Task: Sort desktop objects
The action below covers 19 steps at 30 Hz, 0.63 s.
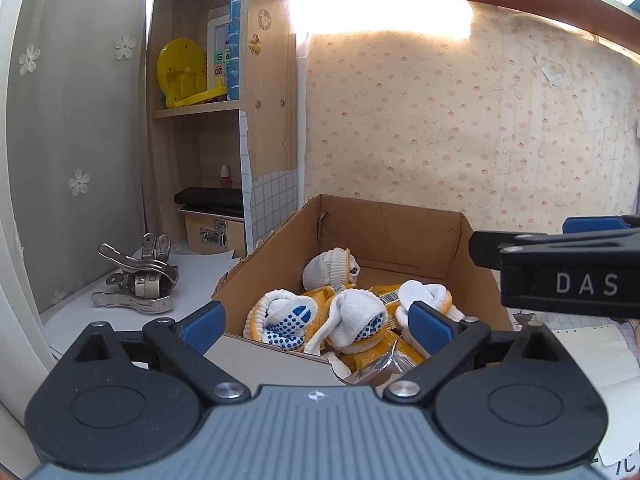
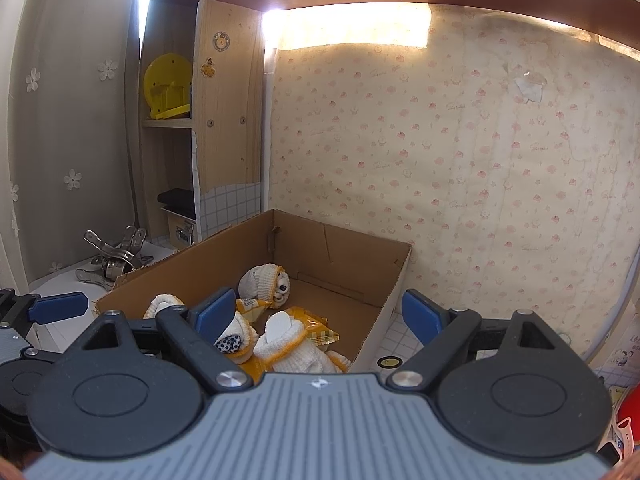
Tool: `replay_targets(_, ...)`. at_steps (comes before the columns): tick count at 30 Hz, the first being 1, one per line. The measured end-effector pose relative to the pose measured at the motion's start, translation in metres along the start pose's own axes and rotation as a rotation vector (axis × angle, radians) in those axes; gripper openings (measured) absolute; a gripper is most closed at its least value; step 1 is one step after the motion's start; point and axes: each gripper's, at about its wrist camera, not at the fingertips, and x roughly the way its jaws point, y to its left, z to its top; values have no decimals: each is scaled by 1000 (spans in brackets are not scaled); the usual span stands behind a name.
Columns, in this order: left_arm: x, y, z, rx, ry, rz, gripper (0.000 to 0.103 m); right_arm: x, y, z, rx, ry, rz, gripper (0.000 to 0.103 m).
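The papered wall (image 2: 460, 160) fills the far side, with a wooden shelf unit (image 1: 224, 108) at far left beside a flowered curtain (image 1: 72, 120). On the bench (image 1: 120, 320) an open cardboard box (image 1: 400, 236) stands against the wall. Inside it lie rolled white gloves (image 1: 352, 316) with yellow cuffs and blue dots, heaped over yellow packets (image 2: 312, 326) at the near end (one glove roll (image 2: 266, 280) sits apart, farther back).

The left claw (image 1: 316, 326) is spread wide over the box's near edge, its blue pads apart and pinching nothing. The right claw (image 2: 320, 316) is likewise spread and empty, its left pad over the gloves and its right pad beyond the box's right wall. In the left view it shows at the right edge, just beside the box.

A heap of metal clips (image 1: 140, 276) lies on the bench left of the box. A yellow toy (image 1: 180, 72) stands on the shelf, a small red-capped bottle (image 1: 225, 176) lower down.
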Motion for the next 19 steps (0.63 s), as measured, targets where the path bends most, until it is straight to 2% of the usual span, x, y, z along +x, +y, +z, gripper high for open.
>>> replay_targets(19, -2, 2, 1, -5, -7, -29, 101, -2, -2, -1, -3, -3, 3, 88)
